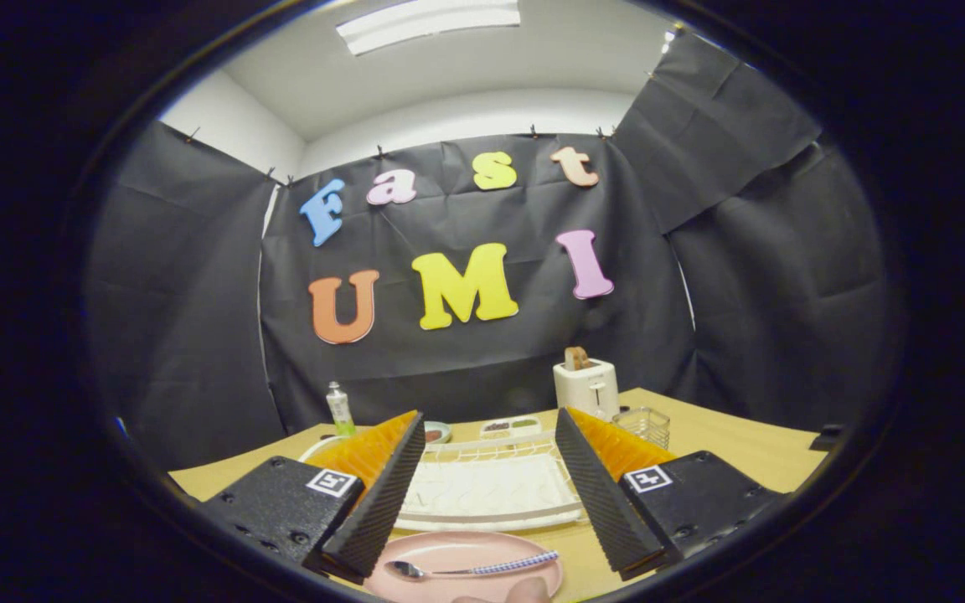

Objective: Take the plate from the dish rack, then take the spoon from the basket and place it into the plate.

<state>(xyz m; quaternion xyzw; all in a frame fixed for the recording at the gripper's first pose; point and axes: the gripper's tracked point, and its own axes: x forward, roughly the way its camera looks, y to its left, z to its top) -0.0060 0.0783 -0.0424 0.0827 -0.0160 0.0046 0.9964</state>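
Pink plate (457, 559) holds spoon (470, 569) between the spread, empty gripper (482, 490) fingers.

Setting: a staged kitchen corner inside a recording booth, not a lived-in home.

Evidence of booth: black cloth (482, 335) pinned up as walls on three sides; plain white room walls and ceiling above it; a long ceiling light (428, 23).

Evidence of kitchen: a light wooden table (742, 448) bearing household ware. Items: white toaster (587, 387) with a slice of bread (576, 358) standing in its slot; white dish rack (491, 490) on a tray; clear wire basket (643, 425) beside the toaster; small dishes of food (509, 427) near the back; a slim bottle (338, 409); pink plate (466, 563) with a spoon (470, 569) lying on it.
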